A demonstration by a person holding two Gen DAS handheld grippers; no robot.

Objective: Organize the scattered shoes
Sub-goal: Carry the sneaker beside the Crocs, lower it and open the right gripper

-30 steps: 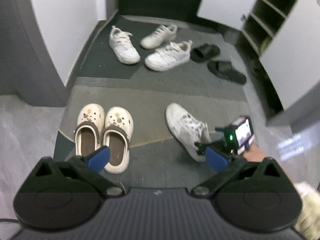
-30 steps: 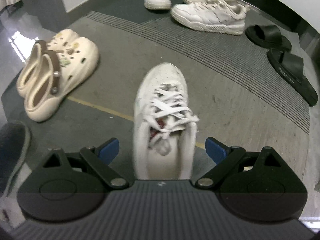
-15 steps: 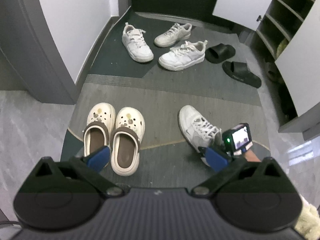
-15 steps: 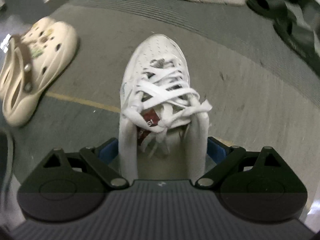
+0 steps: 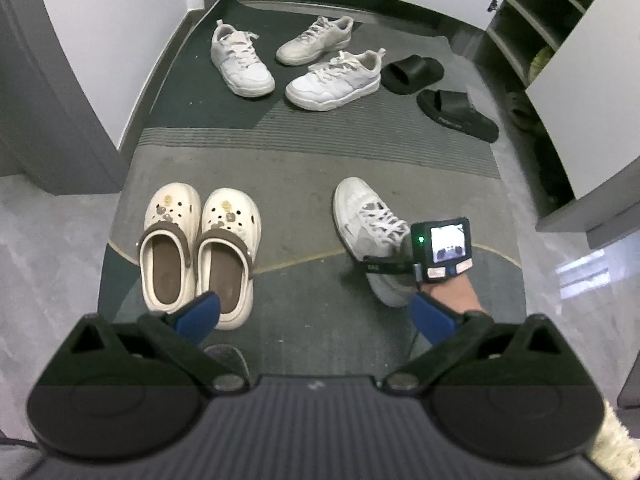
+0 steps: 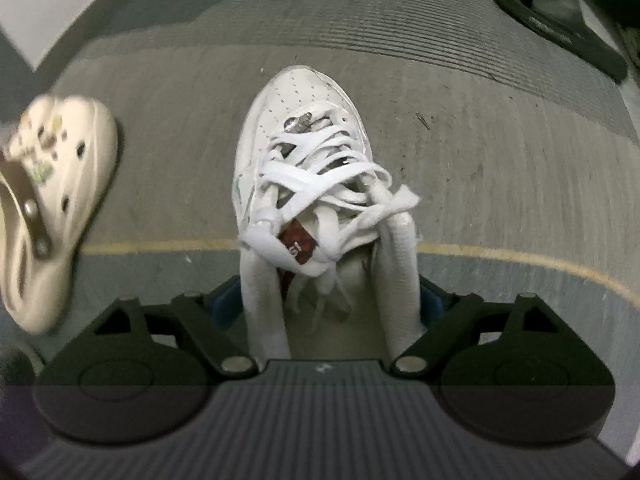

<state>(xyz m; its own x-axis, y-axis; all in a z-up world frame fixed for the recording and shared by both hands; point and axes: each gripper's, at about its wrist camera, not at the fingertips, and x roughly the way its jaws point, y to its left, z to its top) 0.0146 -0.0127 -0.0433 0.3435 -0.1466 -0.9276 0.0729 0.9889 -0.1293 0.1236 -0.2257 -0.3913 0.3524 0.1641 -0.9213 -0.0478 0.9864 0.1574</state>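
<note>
A white lace-up sneaker (image 6: 304, 152) lies on the grey mat, toe pointing away. My right gripper (image 6: 332, 304) is shut on its heel end, the blue pads pressing both sides of the collar. The same sneaker (image 5: 360, 216) shows in the left wrist view with the right gripper (image 5: 404, 264) on its heel. My left gripper (image 5: 316, 312) is open and empty, held above the mat near a pair of cream clogs (image 5: 200, 248). Three more white sneakers (image 5: 328, 80) and two black slides (image 5: 456, 112) lie farther away.
An open shoe cabinet (image 5: 532, 48) with shelves stands at the right, its white door (image 5: 592, 88) swung out. A white wall (image 5: 100, 40) and grey door frame (image 5: 36, 120) stand at the left. A grey slipper toe (image 5: 226, 356) shows below the left gripper.
My right gripper moved forward around the sneaker's heel and shut on it. The left gripper drew back and up, so the view over the mat widened.
</note>
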